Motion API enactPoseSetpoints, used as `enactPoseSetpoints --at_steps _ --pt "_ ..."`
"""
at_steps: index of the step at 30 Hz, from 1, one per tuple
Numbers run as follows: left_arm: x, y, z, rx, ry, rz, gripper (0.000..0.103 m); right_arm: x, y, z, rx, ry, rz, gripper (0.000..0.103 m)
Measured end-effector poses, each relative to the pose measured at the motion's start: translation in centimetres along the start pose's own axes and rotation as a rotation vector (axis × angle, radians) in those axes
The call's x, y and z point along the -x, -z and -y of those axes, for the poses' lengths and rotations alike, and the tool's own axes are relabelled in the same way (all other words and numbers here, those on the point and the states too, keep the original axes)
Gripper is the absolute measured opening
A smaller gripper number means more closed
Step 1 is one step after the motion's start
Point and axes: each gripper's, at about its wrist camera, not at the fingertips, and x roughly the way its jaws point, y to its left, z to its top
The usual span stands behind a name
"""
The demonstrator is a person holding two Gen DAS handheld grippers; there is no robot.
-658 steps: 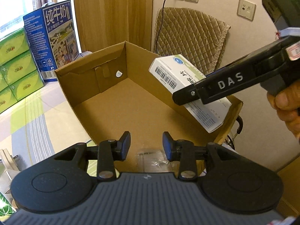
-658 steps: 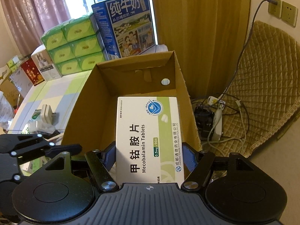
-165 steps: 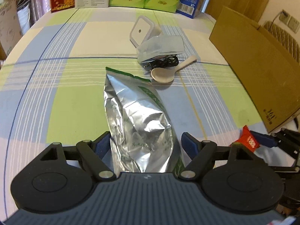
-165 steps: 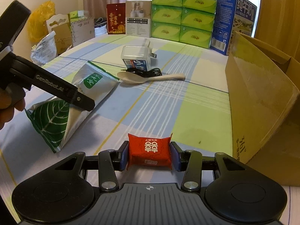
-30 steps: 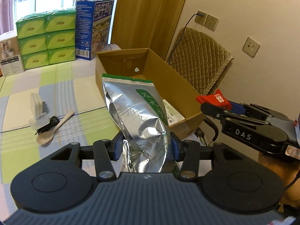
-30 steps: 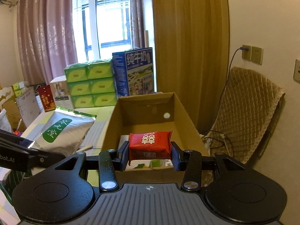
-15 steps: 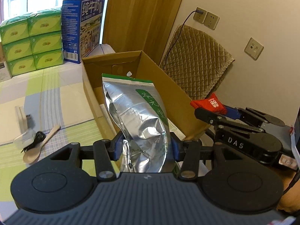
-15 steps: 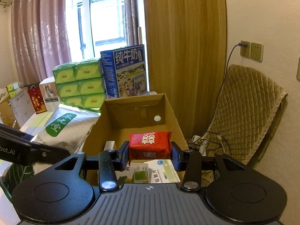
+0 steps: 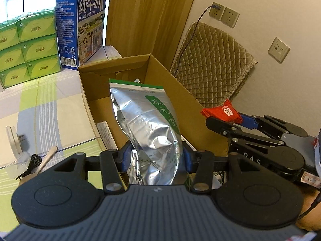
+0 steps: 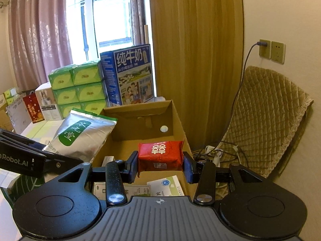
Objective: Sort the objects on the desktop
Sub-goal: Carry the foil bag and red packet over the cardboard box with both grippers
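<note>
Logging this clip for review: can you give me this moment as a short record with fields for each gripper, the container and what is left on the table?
left gripper: shut on silver foil pouch with green label, held above the box
right gripper: shut on red wrapped packet
open brown cardboard box: holds white medicine cartons
checked tablecloth: white charger, beige spoon

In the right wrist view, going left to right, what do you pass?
Red gift bag → green tissue boxes → blue milk carton → red packet in the right gripper → quilted chair back.
</note>
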Motion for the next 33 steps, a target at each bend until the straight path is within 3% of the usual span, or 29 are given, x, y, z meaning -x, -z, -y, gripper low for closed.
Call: enactPoseSetpoints --at_steps 33 --pt "-6.7 -3.3 -2.9 0.027 -0.046 -0.010 0.046 -6.1 -0.3 2.2 -0.063 0.008 -0.062 0.042"
